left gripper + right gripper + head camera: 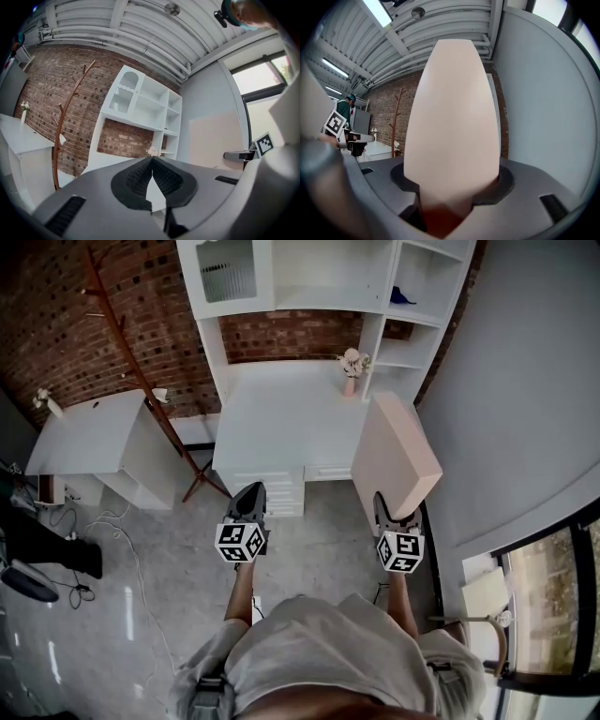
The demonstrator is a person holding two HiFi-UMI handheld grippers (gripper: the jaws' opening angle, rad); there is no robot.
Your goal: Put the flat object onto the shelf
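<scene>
One flat board (pixel 394 451) clamped between right gripper (pixel 396 514) jaws; left gripper (pixel 251 493) jaws shut, empty.

The flat object (pixel 395 457) is a pale pinkish-beige panel, matt and smooth, with no grain or sheen. The shelf (pixel 323 277) at 12 o'clock and the surface (pixel 281 413) under it look white-painted, smooth and faintly satin. Behind them the brick wall (pixel 56 306) is rough, red-brown and matt. The coat stand (pixel 56 171) looks like reddish, smooth wood. The floor (pixel 122 549) at 8 o'clock is grey and glossy, throwing back light. The left gripper (pixel 152 160) has a matt grey plastic-looking body. Its fingers (pixel 136 179) bear black ribbed pads.
</scene>
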